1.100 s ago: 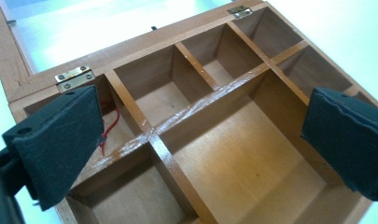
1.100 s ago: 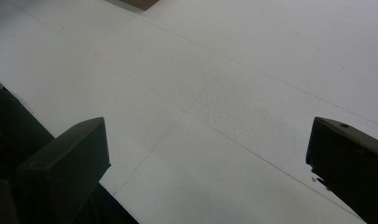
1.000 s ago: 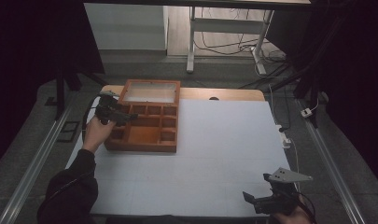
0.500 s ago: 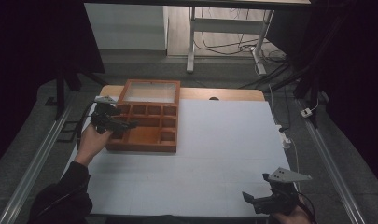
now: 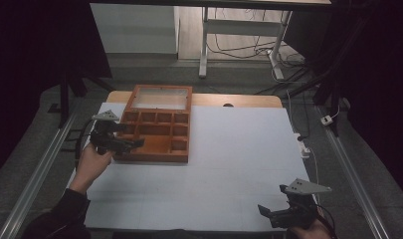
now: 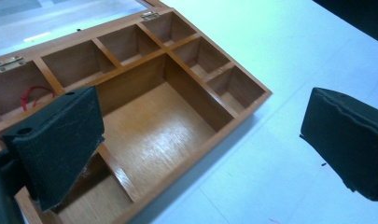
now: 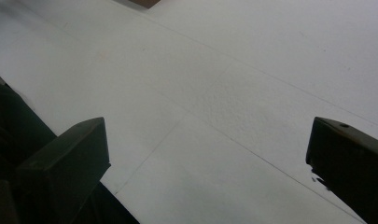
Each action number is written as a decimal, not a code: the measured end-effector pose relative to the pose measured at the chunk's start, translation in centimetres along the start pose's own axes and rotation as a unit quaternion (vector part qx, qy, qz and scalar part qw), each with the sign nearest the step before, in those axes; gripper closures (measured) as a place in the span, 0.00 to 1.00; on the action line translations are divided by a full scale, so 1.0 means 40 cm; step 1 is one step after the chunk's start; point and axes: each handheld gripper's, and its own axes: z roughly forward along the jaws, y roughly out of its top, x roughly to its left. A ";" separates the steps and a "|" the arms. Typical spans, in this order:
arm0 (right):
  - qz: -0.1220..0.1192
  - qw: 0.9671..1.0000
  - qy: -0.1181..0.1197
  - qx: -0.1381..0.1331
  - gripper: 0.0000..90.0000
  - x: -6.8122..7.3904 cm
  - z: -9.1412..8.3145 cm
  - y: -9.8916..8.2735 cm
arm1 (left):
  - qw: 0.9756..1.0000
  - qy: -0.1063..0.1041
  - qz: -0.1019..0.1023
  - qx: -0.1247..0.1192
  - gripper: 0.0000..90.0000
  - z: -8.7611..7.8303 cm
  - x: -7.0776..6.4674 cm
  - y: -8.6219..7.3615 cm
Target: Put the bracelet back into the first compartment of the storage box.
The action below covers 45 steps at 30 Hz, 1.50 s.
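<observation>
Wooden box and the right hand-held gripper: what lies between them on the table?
Nothing: in the high view only bare white table separates the wooden box from the right hand-held gripper.

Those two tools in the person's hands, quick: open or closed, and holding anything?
Left tool: open, holding nothing, beside the wooden box.
Right tool: open, holding nothing.

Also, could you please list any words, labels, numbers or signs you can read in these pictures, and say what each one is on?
No readable text anywhere.
Wooden box: bare wood, brass hinges, no label or brand.
White table cover: plain, faint seam lines, no print.
Left gripper and right gripper: plain black pads, no markings.
Grey plate on the right gripper: no legible marking at this size.
</observation>
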 end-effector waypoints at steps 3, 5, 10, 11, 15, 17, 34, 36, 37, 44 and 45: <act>-0.001 1.000 0.000 0.000 0.00 0.000 0.000 0.000 | 1.000 0.000 0.007 0.002 0.00 -0.013 -0.018 -0.009; -0.001 1.000 -0.001 0.000 0.00 0.000 0.000 0.000 | 1.000 -0.001 0.010 0.001 0.00 -0.023 -0.030 -0.016; -0.001 1.000 -0.001 0.000 0.00 0.000 0.000 0.000 | 1.000 -0.001 0.015 -0.005 0.00 -0.054 -0.062 -0.039; -0.002 1.000 0.000 0.001 0.00 0.000 0.000 0.000 | 1.000 -0.001 0.016 -0.006 0.00 -0.061 -0.069 -0.045; -0.004 1.000 -0.001 0.001 0.00 0.001 0.001 0.000 | 1.000 -0.001 0.020 -0.012 0.00 -0.086 -0.096 -0.065; -0.003 1.000 -0.001 0.001 0.00 0.001 0.001 0.001 | 1.000 -0.002 0.019 -0.015 0.00 -0.096 -0.108 -0.077; -0.003 1.000 -0.003 0.003 0.00 0.001 0.002 0.001 | 0.999 0.012 -0.006 -0.031 0.00 -0.189 -0.165 -0.204; -0.003 1.000 -0.003 0.003 0.00 0.001 0.003 0.001 | 0.999 0.018 -0.008 -0.031 0.00 -0.201 -0.166 -0.220; -0.003 1.000 -0.003 0.003 0.00 0.001 0.003 0.001 | 0.999 0.019 -0.010 -0.031 0.00 -0.206 -0.167 -0.228; -0.004 1.000 -0.004 0.005 0.00 0.001 0.003 0.002 | 0.999 0.020 -0.023 -0.030 0.00 -0.232 -0.173 -0.278; -0.004 1.000 -0.004 0.005 0.00 0.001 0.003 0.002 | 0.999 0.020 -0.024 -0.027 0.00 -0.234 -0.174 -0.286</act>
